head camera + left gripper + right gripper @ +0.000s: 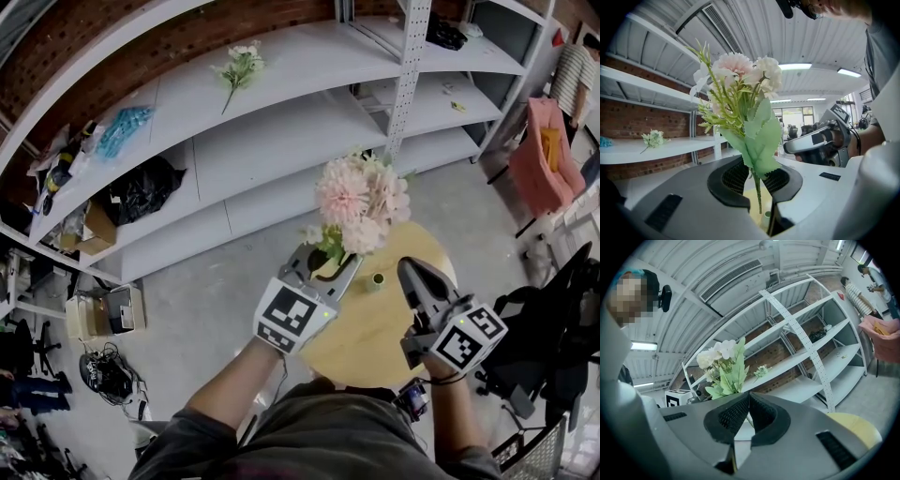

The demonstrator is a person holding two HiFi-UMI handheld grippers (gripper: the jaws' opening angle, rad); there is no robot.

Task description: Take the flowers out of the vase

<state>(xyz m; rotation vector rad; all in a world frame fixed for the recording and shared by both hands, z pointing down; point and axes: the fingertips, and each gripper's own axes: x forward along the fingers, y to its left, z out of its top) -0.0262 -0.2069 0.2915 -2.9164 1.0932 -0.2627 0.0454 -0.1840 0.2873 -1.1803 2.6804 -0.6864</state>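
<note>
A bunch of pink and white flowers point(361, 202) with green leaves is held clear above the round yellow table point(370, 333). My left gripper point(330, 259) is shut on its thin stems, which run down between the pads point(736, 176) in the left gripper view. The small green vase point(378, 279) stands on the table just right of the stems' lower end, and no flowers show in it. My right gripper point(411, 268) hangs to the right of the vase with its pads point(736, 411) together and nothing between them. The flowers point(723, 363) show beyond it.
White metal shelving point(281, 122) runs along the brick wall, and another flower bunch point(240, 66) lies on its top shelf. A black bag point(141, 187) and boxes sit at its left end. A black office chair point(553, 323) and a pink-draped seat point(548, 155) stand at the right.
</note>
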